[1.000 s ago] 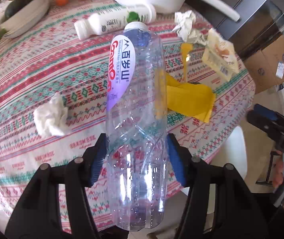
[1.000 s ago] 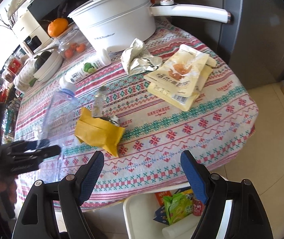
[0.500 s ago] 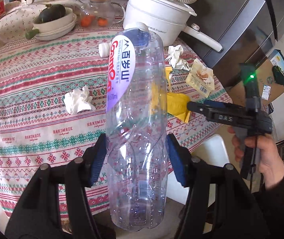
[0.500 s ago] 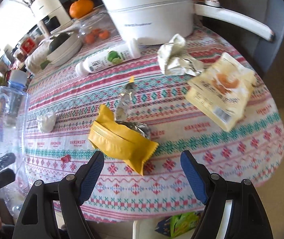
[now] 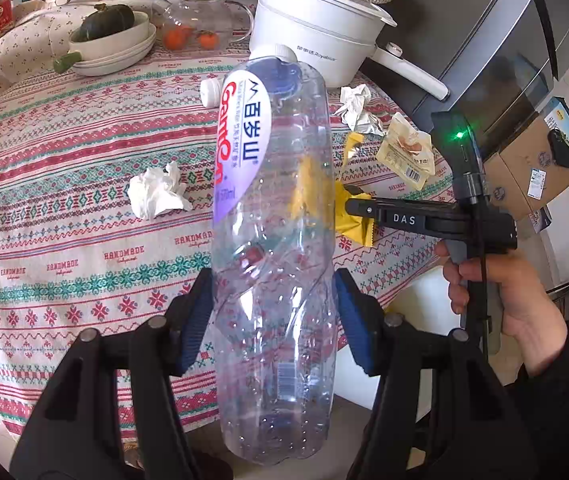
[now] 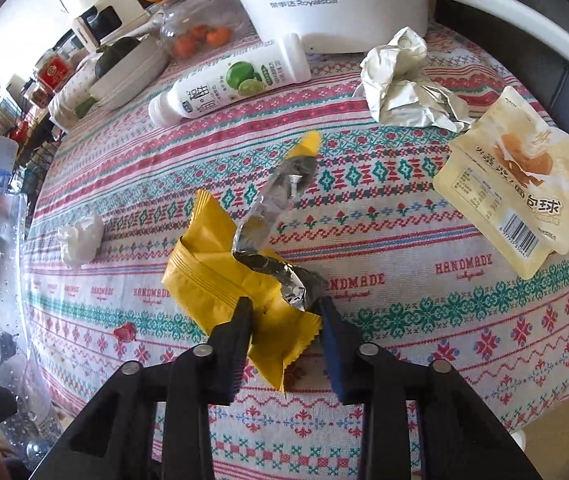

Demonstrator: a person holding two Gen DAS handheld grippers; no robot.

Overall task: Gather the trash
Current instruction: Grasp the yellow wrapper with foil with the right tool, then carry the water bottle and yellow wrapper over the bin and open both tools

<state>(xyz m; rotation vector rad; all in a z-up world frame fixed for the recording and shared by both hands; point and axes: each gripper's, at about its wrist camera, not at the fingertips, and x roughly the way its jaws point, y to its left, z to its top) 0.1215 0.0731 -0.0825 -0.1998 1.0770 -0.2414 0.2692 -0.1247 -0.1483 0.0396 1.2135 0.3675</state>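
A: Left wrist view. What did the left gripper (image 5: 272, 316) have?

B: Clear plastic water bottle (image 5: 272, 216), empty, droplets inside, white cap, purple-white label with red lettering. Blue pads clamped on its lower body; it stood upright between them, over the near edge of the table.

A: And around it?

B: Patterned tablecloth (image 5: 64, 184), open stretch at left with only a crumpled white tissue (image 5: 158, 192). Right hand (image 5: 504, 292) gripped its tool over the right table edge. Cardboard box (image 5: 532, 176) on the floor beyond.

A: Right wrist view?

B: Right gripper (image 6: 284, 344) straddled the near end of a yellow snack wrapper (image 6: 228, 280), torn open, silver foil lining curling out. Jaws were closing, wrapper between them; left pad at its edge, right pad not clearly pressing.

A: Edges, room?

B: Wrapper lay near the table's front edge. Bare cloth to its right up to a pale bread-ball packet (image 6: 516, 196). Crumpled foil paper (image 6: 404, 88) and a lying lime drink bottle (image 6: 232, 80) farther back, before the white Royalstar pot (image 6: 336, 0).
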